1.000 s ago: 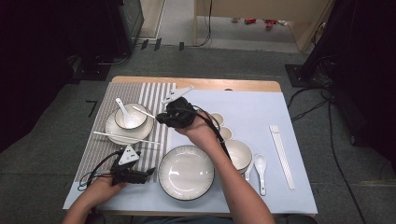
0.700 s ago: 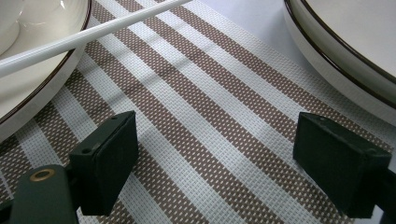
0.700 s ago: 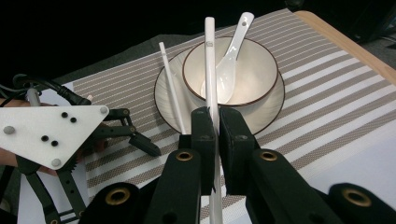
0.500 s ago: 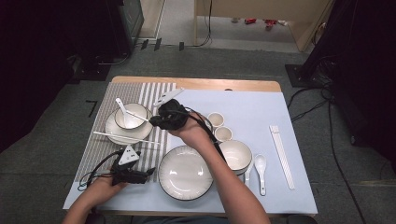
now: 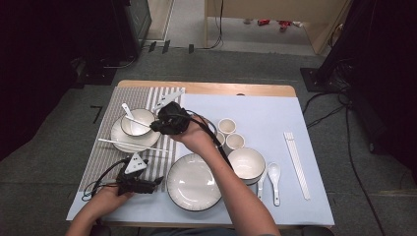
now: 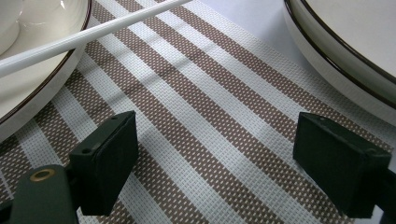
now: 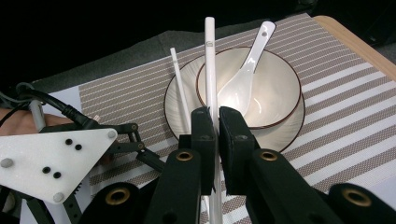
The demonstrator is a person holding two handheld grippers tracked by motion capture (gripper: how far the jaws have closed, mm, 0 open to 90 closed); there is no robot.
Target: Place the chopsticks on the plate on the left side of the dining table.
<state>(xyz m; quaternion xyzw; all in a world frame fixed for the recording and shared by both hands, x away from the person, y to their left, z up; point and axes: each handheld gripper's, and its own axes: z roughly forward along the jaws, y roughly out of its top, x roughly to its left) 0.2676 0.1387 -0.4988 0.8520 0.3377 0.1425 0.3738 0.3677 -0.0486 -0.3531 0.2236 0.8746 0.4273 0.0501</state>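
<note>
1. The thing being handled is a long white plastic chopstick [image 7: 210,60]. It's pinched between the black jaws of the right gripper [image 7: 217,122], which are pressed together on it. In the right gripper view it sticks out toward 12 o'clock, over the rim of the bowl.
2. My guess is it's held by one end so the free tip can be laid down next to its partner. The second white chopstick [image 7: 180,86] already lies across the plate at about 11 o'clock from the jaws.
3. The small white ceramic bowl with a dark rim [image 7: 275,93] sits on a white plate [image 7: 175,112], and a white ceramic spoon [image 7: 245,70] leans inside it, handle up toward 1 o'clock.
4. All of that rests on a brown-and-white striped woven placemat [image 6: 201,121], at 9 o'clock on the table in the high view.
5. The left gripper [image 6: 215,172] is parked low over that mat with jaws spread wide and nothing between them, probably just waiting. The large white dinner plate [image 6: 355,42] is at its 2 o'clock.
</note>
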